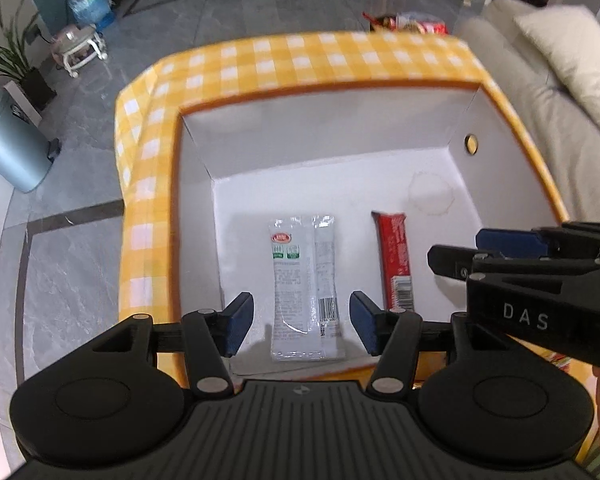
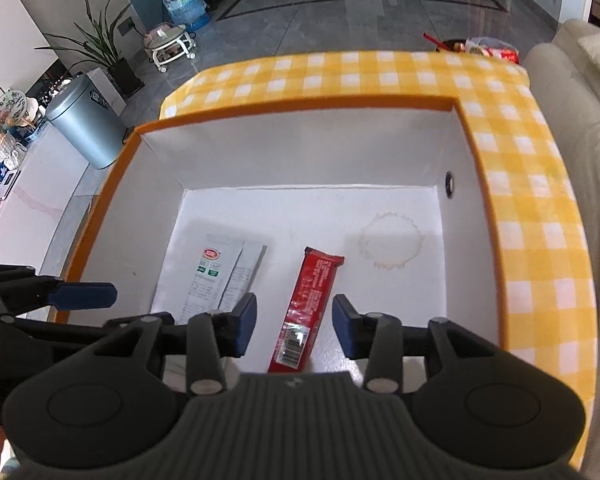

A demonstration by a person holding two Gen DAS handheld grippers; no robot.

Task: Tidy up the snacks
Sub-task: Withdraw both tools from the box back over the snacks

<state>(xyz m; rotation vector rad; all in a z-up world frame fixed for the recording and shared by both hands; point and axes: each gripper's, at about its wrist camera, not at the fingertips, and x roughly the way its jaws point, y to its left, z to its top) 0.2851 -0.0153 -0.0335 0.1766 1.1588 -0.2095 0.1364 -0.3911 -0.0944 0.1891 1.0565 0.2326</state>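
- I hold my left gripper (image 1: 302, 322) above the near end of the white box with the orange rim (image 1: 340, 92). Its blue pads are wide apart and hold nothing.
- Under the left gripper lies the clear and white flat snack sachet with a red logo and a barcode (image 1: 304, 284). It lies flat on the white bottom of the box, lengthwise, between the two pads as the camera sees it.
- My right gripper (image 2: 294, 326) is also wide open and empty. It hangs over the long red snack bar wrapper with a barcode (image 2: 306, 308), which lies just beside the sachet and does not touch it.
- The box stands on a table with a yellow and white checked cloth (image 1: 300, 60). More snack packets in red wrappers (image 1: 406, 22) wait at the far edge of the table.
- I judge that these two snacks are already placed, so the step in hand is to lift both grippers out and go for the next packets.
- To do it well, I should rise straight up with open pads, so that I do not catch the thin sachet or push the bar crooked.
- The two grippers are near each other; I should move them apart before I reach forward.
- The round brownish ring stain (image 2: 392, 246) on the bottom marks free space for the next snack.
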